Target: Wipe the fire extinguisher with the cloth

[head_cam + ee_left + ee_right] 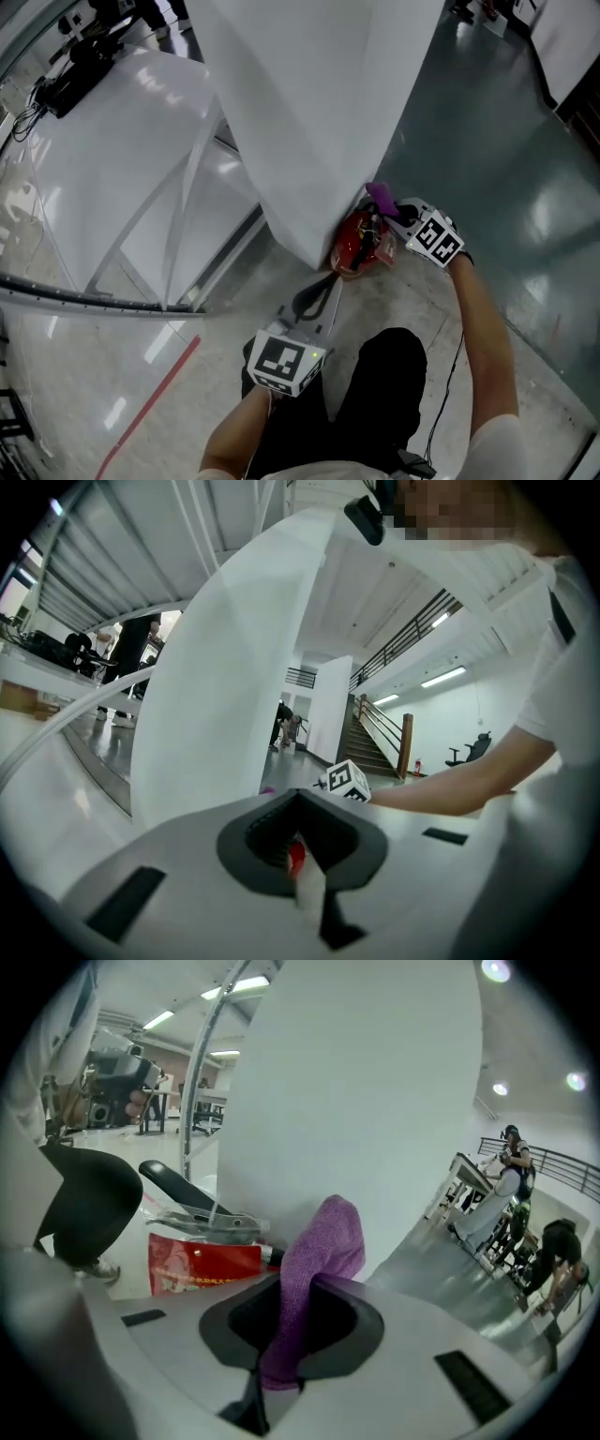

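Head view, extinguisher: the red fire extinguisher point(359, 246) stands on the floor point(487, 169) against the near corner of a white pillar point(309, 112).
Head view, right gripper point(394, 214): just right of the extinguisher's top, with a purple cloth point(381, 196) at its tip.
Head view, left gripper point(330, 284): nearer, pointing at the extinguisher's base.
Left gripper view, jaws: pressed together, with a sliver of red showing at their tips.
Right gripper view, jaws: clamped on the cloth, which stands up out of them. The extinguisher is to the left, just beyond.

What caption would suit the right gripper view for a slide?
Right gripper clamps a purple cloth near the red fire extinguisher, in front of a white pillar.
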### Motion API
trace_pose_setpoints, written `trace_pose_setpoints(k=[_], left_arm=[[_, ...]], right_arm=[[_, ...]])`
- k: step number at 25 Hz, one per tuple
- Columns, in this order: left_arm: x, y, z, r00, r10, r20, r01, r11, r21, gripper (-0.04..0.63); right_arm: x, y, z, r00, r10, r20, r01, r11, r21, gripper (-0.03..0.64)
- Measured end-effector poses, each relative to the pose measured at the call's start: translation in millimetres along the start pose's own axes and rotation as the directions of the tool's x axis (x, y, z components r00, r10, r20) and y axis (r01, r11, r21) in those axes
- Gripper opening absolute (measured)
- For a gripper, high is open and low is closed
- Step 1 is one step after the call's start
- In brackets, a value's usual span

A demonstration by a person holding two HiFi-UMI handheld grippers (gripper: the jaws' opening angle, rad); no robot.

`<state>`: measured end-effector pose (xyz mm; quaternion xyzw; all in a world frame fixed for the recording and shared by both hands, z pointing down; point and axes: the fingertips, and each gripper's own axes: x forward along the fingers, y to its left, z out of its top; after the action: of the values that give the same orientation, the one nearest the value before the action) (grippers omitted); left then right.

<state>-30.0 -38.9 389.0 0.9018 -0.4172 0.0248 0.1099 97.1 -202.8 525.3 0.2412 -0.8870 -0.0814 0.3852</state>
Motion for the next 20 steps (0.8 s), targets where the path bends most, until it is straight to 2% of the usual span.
trace_pose_setpoints(k=[5, 8, 13, 16, 18, 20], left_arm=[[5.7, -4.9, -7.3, 1.0, -0.016, -0.008, 0.015, 0.999, -0.031, 0.005], [14.7, -5.1, -11.2, 1.0, -0.005, -0.012, 0.005, 1.0, -0.022, 0.005], [23.5, -8.8, -19.6, 1.0, 0.017, -0.016, -0.018, 1.0, -0.02, 0.005], [24.5, -10.4, -24.9, 1.0, 0.015, -0.027, -0.015, 1.0, -0.022, 0.005], [24.4, -10.3, -27.9, 0.999, 0.013, -0.031, -0.013, 1.0, -0.018, 0.005], [24.3, -11.3, -30.6, 0.999, 0.012, -0.032, -0.013, 1.0, -0.023, 0.005]], right_arm=[[-19.6, 8.9, 22.1, 0.999, 0.004, 0.033, 0.0, 0.993, -0.116, 0.052], [-30.4, 15.1, 32.1, 0.999, -0.015, 0.043, 0.023, 0.982, -0.19, 0.052], [-47.3, 21.0, 36.9, 0.988, -0.127, 0.086, 0.145, 0.955, -0.259, 0.053], [-54.0, 20.2, 35.9, 0.97, -0.23, 0.079, 0.243, 0.902, -0.358, 0.054], [-53.4, 23.1, 37.3, 0.957, -0.281, 0.069, 0.28, 0.842, -0.46, 0.052], [-51.3, 29.3, 39.0, 0.95, -0.308, 0.052, 0.282, 0.776, -0.564, 0.052]])
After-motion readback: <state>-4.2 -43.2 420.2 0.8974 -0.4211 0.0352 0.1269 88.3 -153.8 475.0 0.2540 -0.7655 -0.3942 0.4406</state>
